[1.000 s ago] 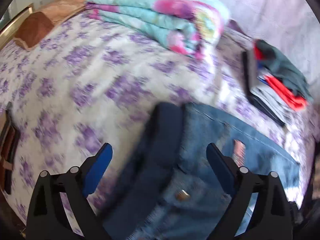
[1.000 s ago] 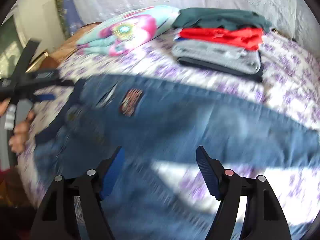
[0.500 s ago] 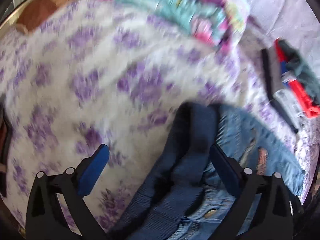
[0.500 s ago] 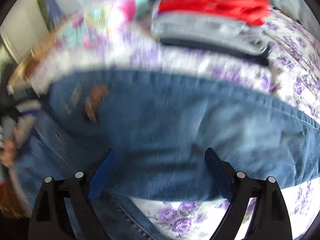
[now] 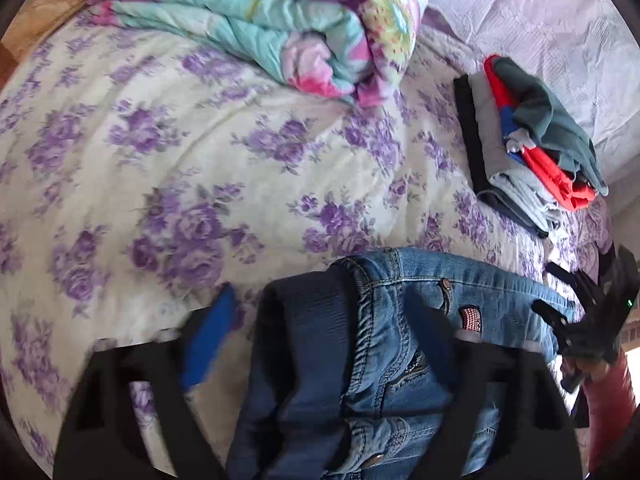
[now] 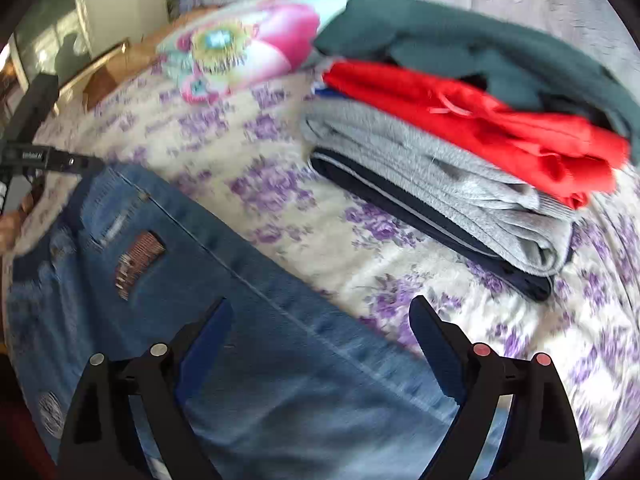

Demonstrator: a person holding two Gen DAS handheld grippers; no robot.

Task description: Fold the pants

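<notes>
Left gripper [image 5: 320, 344] has just been closing, jaws now half-open astride the dark ribbed waistband [image 5: 304, 344] of the blue denim pants [image 5: 460, 292]; pad contact unclear. Right gripper [image 6: 320, 340] gapes wide, empty, over the jeans' leg. Pants lie on purple-flowered bedsheet [image 5: 180, 160], folded-clothes stack [image 6: 460, 152] at 1 o'clock.

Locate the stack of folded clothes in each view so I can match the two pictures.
Left wrist view: the stack of folded clothes lies at the right, beyond the jeans.
Right wrist view: the stack fills the upper right, close by.
Shared landmark: the rolled floral quilt, left of the stack in both.
</notes>
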